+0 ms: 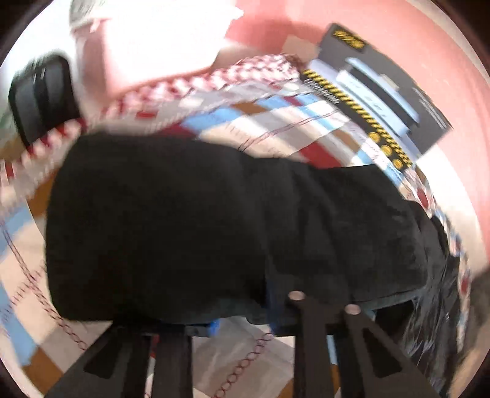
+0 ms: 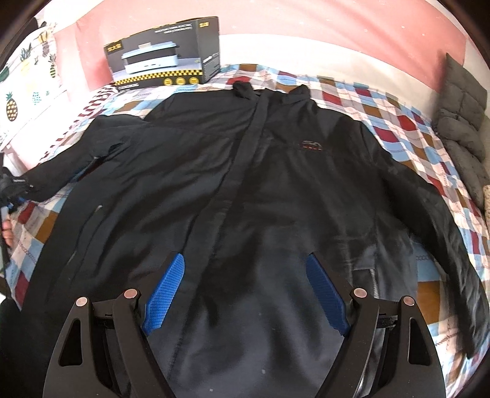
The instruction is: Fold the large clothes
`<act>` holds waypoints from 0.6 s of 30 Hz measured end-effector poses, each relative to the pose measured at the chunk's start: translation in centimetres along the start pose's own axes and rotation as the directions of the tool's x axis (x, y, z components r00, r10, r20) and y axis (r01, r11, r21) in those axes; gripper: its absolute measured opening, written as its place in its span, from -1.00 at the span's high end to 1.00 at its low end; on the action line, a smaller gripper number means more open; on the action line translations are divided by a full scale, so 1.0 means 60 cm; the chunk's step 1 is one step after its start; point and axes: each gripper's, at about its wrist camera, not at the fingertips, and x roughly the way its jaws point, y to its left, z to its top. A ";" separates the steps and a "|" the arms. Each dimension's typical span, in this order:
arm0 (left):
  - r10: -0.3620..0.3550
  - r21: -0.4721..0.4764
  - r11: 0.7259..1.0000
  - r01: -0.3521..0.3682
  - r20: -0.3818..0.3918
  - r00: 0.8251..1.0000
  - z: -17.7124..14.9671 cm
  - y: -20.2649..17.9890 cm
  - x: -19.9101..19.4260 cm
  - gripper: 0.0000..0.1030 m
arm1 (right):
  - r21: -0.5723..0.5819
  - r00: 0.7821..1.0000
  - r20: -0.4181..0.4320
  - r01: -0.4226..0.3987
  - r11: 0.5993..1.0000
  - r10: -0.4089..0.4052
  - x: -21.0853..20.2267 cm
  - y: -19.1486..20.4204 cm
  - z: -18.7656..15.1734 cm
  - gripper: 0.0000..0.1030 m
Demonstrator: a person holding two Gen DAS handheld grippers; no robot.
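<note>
A large black jacket [image 2: 245, 171] lies front up on a checked bedspread [image 2: 398, 122], zipped, with the collar at the far side and both sleeves spread out. My right gripper [image 2: 245, 294] hangs open over the jacket's lower front, nothing between its blue pads [image 2: 167, 294]. In the left wrist view the left sleeve [image 1: 214, 220] fills the middle and drapes over my left gripper [image 1: 239, 321]. Its jaws stand close together on the sleeve's end, with the tips hidden by cloth. In the right wrist view that sleeve's cuff [image 2: 27, 183] lies at the far left edge, beside a hand [image 2: 6, 229].
A dark appliance box [image 2: 165, 55] stands at the head of the bed against the pink wall [image 2: 337, 18]. A pineapple-print pillow [image 2: 24, 76] lies at the far left, a grey quilted cushion [image 2: 462, 122] at the right. A black object [image 1: 43, 98] sits beyond the sleeve.
</note>
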 end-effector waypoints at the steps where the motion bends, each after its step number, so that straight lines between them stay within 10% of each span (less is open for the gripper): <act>1: -0.010 0.020 1.000 0.010 0.016 1.000 0.005 -0.013 -0.013 0.63 | 0.006 1.000 -0.002 0.014 1.000 -0.014 0.000 -0.004 0.000 -0.59; 9: -0.140 0.243 0.965 0.101 0.148 0.979 0.067 -0.163 -0.147 0.68 | 0.063 1.000 0.007 0.022 0.998 -0.022 -0.008 -0.050 -0.004 -0.41; 18: -0.371 0.518 0.818 0.249 0.146 0.917 0.064 -0.412 -0.231 0.68 | 0.151 0.998 0.015 -0.056 0.987 0.054 -0.009 -0.111 -0.010 -0.33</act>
